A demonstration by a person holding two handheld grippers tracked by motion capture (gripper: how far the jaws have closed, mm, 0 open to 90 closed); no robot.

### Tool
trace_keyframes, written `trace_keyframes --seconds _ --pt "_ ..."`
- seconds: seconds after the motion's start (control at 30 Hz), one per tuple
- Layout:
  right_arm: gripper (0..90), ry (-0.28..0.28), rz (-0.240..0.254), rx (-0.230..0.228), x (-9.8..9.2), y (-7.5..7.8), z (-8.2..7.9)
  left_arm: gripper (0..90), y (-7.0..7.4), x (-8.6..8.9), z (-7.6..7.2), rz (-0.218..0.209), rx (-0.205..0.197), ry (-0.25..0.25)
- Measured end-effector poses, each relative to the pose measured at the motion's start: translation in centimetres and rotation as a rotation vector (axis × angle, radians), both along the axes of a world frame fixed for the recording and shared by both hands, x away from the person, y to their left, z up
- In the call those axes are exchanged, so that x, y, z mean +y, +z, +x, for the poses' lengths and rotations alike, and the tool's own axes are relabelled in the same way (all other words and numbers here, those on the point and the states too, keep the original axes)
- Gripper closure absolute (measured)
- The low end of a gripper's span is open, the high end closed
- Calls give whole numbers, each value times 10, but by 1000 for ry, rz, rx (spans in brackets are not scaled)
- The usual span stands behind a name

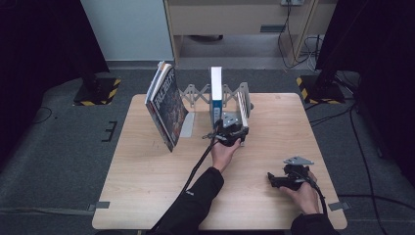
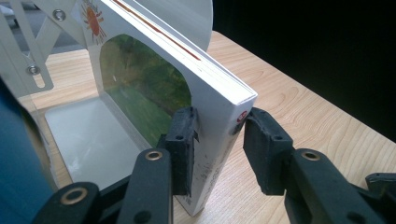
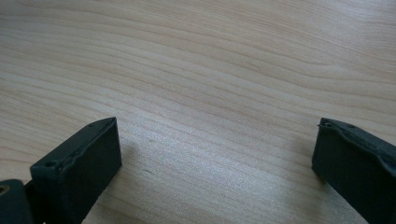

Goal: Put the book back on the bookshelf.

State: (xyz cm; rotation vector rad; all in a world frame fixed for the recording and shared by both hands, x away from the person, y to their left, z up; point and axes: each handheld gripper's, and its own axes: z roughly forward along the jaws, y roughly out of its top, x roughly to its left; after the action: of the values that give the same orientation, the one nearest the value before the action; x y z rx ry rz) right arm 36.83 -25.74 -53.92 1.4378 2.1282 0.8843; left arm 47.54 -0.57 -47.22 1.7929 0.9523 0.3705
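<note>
Left fingers (image 2: 184, 140) clamped on white book's (image 2: 219, 121) spine edge, upright in the bookend rack (image 1: 235, 98). Right gripper (image 3: 215, 158) wide open, empty, over counter (image 3: 210, 70) nearer than rack. Shelving looks nearly done; release left.

The table (image 1: 147, 196) is pale wood with visible grain and a smooth, faintly satin finish. The white book (image 2: 219, 116) has a glossy paper cover and a matt stack of page edges. The bookstand (image 2: 79, 135) is smooth grey metal with 2 shiny rivets on its lattice arms. The left gripper (image 2: 217, 140) has matt black pads (image 2: 182, 140), probably rubber or plastic, slightly rough. The right gripper (image 3: 215, 158) looks the same. The floor (image 1: 63, 147) appears to be dull grey carpet.
</note>
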Motion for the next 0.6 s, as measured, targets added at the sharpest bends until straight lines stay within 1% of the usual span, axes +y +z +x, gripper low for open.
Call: trace_keyframes --seconds 0.13,0.23,0.33,0.4,0.53,0.6 --pt "15 0 0 0 0 0 0 610 2 -2 0 39 -17 8" --pt "15 3 -1 -1 0 0 0 608 3 -1 -2 54 -24 -3" --pt "15 0 0 0 0 0 0 579 7 5 -6 53 -24 -15" --pt "15 0 0 0 0 0 0 561 11 8 -10 76 -31 -27" --pt "15 0 0 0 0 0 0 534 21 16 -19 76 -41 -51" --pt "15 0 0 0 0 0 0 522 22 17 -21 75 -38 -56"
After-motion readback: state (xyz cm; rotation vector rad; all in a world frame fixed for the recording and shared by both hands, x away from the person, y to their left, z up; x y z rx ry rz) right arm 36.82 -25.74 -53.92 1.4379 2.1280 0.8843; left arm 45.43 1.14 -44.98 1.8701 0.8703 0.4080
